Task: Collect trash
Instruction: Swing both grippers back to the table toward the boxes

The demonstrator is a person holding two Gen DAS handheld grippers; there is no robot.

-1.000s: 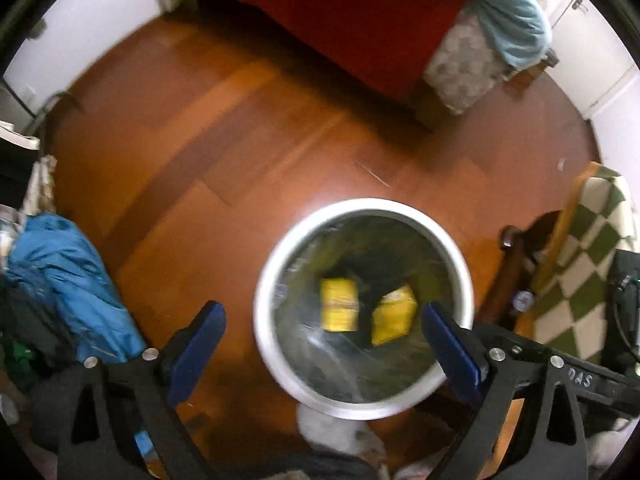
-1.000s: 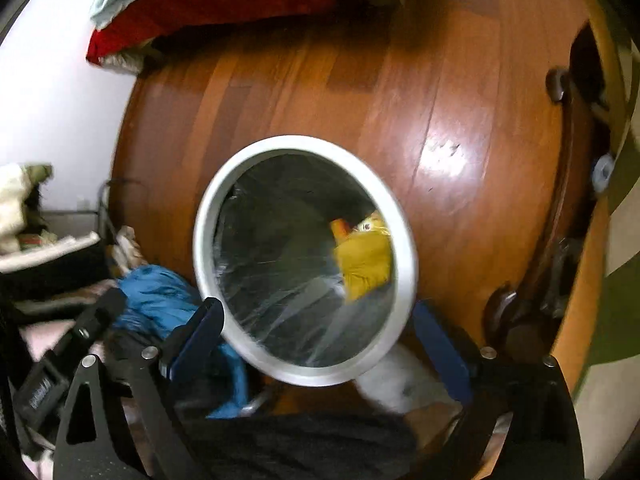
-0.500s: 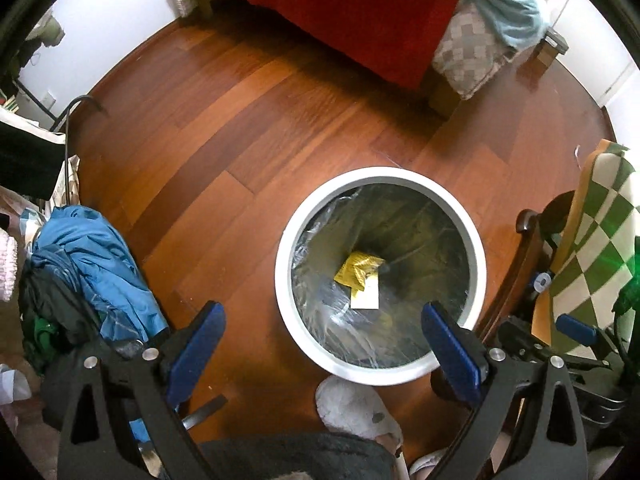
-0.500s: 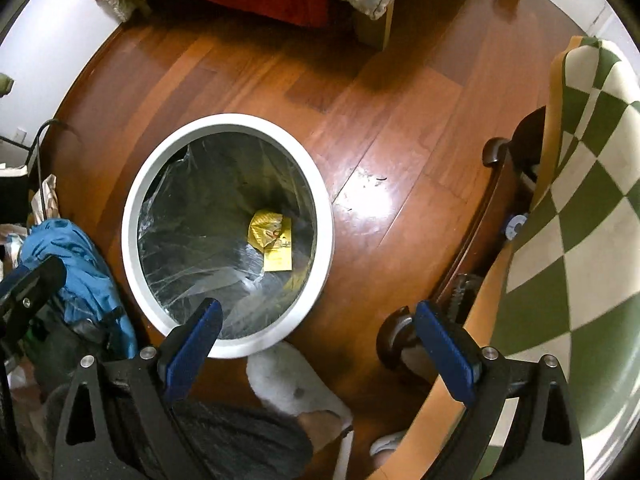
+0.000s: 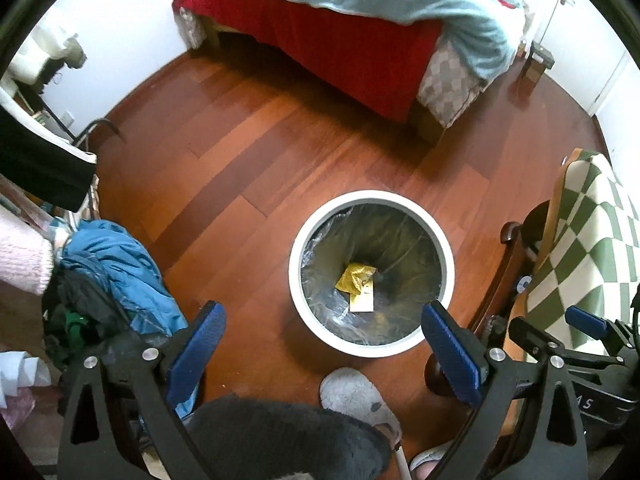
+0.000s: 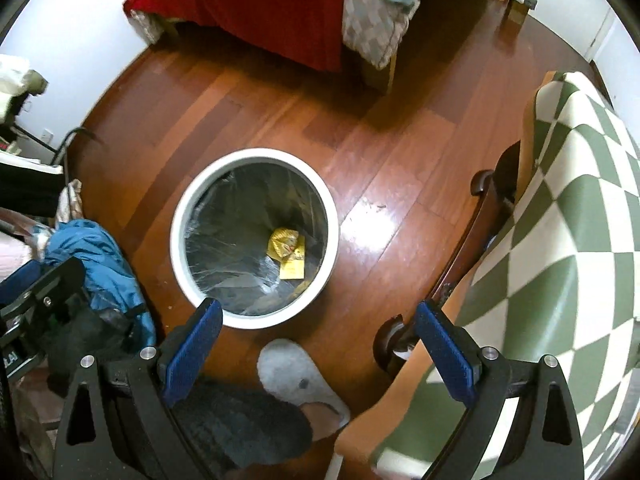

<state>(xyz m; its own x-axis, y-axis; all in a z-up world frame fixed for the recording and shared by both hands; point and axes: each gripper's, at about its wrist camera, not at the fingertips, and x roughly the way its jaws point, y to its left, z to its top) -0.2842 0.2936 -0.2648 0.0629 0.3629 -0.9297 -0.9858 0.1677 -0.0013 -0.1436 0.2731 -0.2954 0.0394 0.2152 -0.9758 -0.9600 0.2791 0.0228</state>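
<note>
On the wooden floor (image 5: 248,168), below both my grippers | white-rimmed trash bin (image 5: 371,196) with clear liner, upright | inside at bottom: crumpled yellow wrapper (image 5: 354,278) touching a pale card (image 5: 362,301) | my left gripper (image 5: 324,344): jaws wide apart, holding nothing | my right gripper (image 6: 318,338): same | my grey slipper (image 6: 298,376) just beside bin

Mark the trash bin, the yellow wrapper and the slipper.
trash bin (image 5: 296,280), left wrist view, white rim
yellow wrapper (image 6: 282,242), right wrist view, crumpled middle
slipper (image 6: 288,368), right wrist view, grey toe

Partial letters, perhaps "AS", on the right tongs (image 5: 588,322)
</note>
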